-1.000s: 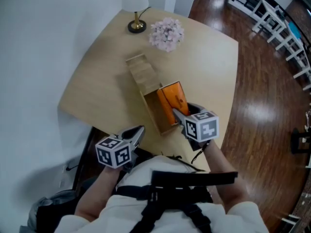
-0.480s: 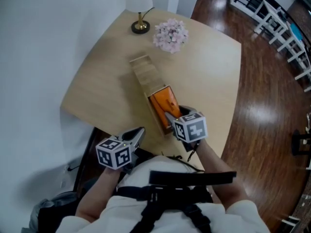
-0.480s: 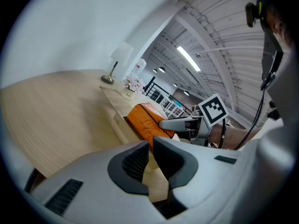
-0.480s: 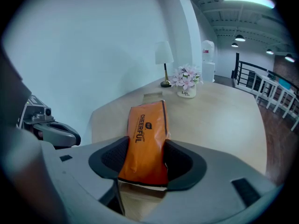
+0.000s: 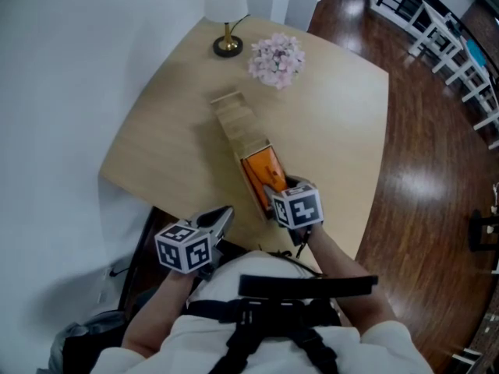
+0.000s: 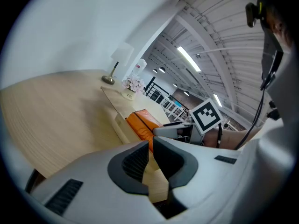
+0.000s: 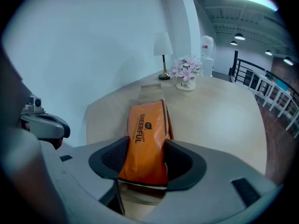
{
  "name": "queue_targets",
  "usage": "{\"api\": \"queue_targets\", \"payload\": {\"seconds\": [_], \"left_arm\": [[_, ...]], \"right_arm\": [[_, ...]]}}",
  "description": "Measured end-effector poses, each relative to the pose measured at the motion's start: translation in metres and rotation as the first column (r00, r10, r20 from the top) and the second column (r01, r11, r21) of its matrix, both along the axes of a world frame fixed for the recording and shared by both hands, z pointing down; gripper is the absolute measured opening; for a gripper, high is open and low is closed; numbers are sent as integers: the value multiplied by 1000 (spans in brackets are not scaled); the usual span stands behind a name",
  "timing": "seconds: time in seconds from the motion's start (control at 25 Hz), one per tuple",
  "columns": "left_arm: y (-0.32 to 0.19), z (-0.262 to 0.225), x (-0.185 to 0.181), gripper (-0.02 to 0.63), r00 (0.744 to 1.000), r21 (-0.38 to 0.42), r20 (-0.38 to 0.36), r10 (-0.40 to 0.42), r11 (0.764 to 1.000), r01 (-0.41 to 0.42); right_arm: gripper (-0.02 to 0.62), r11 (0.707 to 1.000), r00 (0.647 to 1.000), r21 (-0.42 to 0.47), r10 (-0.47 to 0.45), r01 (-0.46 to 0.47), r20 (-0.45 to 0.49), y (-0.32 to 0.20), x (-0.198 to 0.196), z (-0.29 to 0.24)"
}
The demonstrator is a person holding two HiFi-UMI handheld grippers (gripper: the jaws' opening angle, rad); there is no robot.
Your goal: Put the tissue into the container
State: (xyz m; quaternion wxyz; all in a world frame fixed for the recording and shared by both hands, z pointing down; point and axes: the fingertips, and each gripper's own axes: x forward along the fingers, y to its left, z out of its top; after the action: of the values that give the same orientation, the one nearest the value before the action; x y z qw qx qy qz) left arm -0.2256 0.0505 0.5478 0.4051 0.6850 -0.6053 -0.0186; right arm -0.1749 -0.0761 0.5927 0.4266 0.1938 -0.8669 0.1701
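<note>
**Orange tissue pack held at the open end of a wooden container**

Head view: a pale wooden table [image 5: 171, 131] stands by a white wall, with dark wood floor to one side. A long, narrow wooden container [image 5: 234, 119] lies on it, reaching from the person toward a lamp [image 5: 228, 47] and a pot of pink flowers [image 5: 277, 59], both beyond the container's far end. The orange tissue pack [image 5: 261, 170] sits in the container's near, open end, between the side walls. The right gripper [image 5: 274, 193] is at that near end. The left gripper [image 5: 218, 218] hangs off the near-left corner of the container, past the table edge.

Left gripper view: the jaws are drawn almost together with nothing between them. Beyond them, the tissue pack [image 6: 140, 122] shows inside the container's wall [image 6: 122, 127].

Right gripper view: the jaws are clamped on the near end of the tissue pack [image 7: 145, 134], one pad on each long side. The pack's long axis runs straight away from the gripper, in line with the container [image 7: 150, 91]. I cannot tell whether the pack already rests on the container's floor.

The right gripper is plainly the nearer one. The next move likely calls for easing the pack down along the container's length and letting go.
</note>
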Motion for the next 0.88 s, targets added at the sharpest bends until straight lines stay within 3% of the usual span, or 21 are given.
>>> {"api": "queue_targets", "payload": {"seconds": [0.44,0.72,0.88], "left_arm": [[-1,4,-1,28,1000,-8,-2,10,1000,-10],[-3,1,3,28,1000,-5,10,28,1000,-28],[-3,-1,4,28,999,-3,15,38,999,-38]], "right_arm": [[256,998,992,-61,-9,2,-125,1,-5,43],[275,988,993,-152,-36,18,-114,21,-15,43],[341,994,995,-101,-45,37,-86,20,-16,32]]}}
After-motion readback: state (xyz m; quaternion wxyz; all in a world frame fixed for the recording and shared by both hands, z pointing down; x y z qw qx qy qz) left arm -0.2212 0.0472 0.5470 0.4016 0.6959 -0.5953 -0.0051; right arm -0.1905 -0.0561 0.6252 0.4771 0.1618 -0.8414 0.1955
